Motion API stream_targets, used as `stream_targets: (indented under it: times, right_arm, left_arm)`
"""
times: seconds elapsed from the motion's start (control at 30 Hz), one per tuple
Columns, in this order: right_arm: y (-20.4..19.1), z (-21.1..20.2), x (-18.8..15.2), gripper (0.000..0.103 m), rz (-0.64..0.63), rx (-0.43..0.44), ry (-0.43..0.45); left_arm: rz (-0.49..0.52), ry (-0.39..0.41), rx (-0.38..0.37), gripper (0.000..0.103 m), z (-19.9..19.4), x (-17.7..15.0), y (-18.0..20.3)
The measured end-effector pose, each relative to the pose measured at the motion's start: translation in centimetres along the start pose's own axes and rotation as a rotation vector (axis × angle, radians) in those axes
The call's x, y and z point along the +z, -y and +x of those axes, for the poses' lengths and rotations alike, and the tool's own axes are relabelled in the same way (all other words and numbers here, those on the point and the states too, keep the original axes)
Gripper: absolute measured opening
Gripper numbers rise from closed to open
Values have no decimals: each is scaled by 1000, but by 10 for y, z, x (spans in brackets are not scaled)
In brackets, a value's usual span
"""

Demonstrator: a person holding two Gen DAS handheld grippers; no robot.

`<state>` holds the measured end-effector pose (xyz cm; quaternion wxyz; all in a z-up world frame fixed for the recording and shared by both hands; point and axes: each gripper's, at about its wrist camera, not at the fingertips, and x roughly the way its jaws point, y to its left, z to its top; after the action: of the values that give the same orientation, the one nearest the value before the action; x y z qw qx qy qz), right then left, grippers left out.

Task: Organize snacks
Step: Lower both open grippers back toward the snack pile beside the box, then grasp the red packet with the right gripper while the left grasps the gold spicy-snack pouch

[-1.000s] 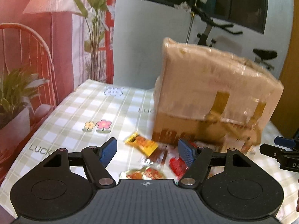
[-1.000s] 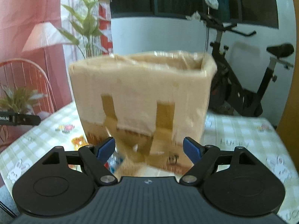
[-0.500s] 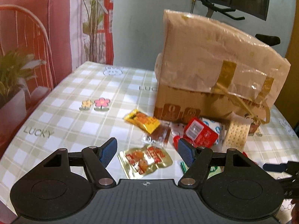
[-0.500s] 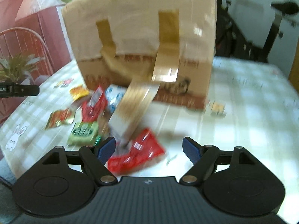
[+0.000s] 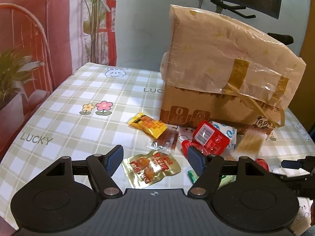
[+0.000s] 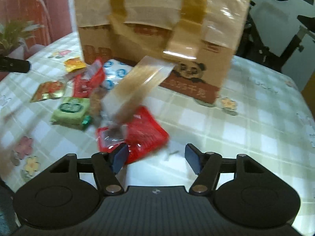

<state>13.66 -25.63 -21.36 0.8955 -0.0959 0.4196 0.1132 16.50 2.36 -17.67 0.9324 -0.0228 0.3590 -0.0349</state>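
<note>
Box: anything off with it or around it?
Yes. The box is wrapped in wrinkled plastic, with tape strips peeling and a loose end trailing down. Snack packets lie scattered in front, and a cracker pack leans tilted on the pile.

On my green-and-white checked surface cloth (image 5: 59,106) I read "LUCKY" twice: once in full near my left side, and again as "LUCK" cut off by the brown cardboard box wrapped in clear plastic (image 5: 222,74). That box carries a large "0" in a printed square at its lower corner. The gold foil snack pouch (image 5: 151,168) has red lettering I cannot make out. On the box's panda side (image 6: 196,90), pale characters are too blurred to read.
</note>
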Motion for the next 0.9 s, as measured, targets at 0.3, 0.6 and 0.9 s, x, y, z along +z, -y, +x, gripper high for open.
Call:
stream_targets:
  times: [0.3, 0.6, 0.9]
  right_arm:
    - [36, -9, 6, 65, 216, 4, 21]
    - [17, 6, 16, 65, 172, 49, 29]
    - [-1, 10, 13, 46, 39, 30, 59]
  left_arm:
    - [-34, -18, 1, 74, 7, 1, -9]
    - [-38, -52, 3, 74, 12, -8, -15]
    - [1, -82, 9, 74, 27, -14, -12]
